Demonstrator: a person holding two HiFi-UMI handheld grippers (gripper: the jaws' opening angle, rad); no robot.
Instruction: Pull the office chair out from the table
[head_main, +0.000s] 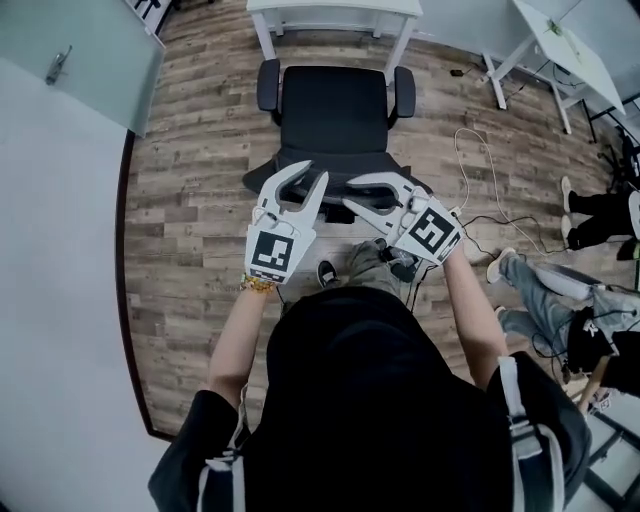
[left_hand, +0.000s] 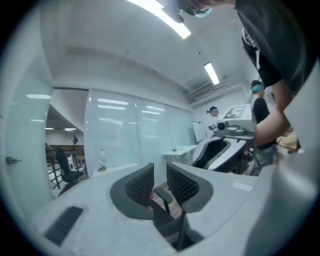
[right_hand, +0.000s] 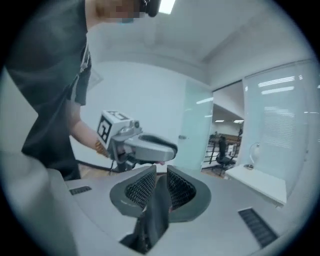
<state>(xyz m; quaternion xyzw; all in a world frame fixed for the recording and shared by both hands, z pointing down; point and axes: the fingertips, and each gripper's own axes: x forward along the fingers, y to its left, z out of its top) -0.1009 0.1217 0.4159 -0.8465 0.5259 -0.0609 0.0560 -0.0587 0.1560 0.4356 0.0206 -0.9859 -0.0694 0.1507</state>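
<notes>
The black office chair (head_main: 335, 110) stands on the wood floor with its seat toward the white table (head_main: 335, 8) and its backrest toward me. Both grippers hang side by side above the backrest's top edge, apart from it. My left gripper (head_main: 313, 171) points at the chair. Its pads (left_hand: 142, 184) stand a narrow gap apart, with only floor and a chair arm far off showing through. My right gripper (head_main: 349, 194) points leftward toward the left one. Its pads (right_hand: 182, 189) are likewise slightly apart, and nothing is gripped.
A glass door (head_main: 70, 50) and a pale wall run along the left. Cables (head_main: 480, 180) trail over the floor right of the chair. Another white desk (head_main: 570, 45) stands at the far right, and people's legs (head_main: 560, 290) lie beside me on the right.
</notes>
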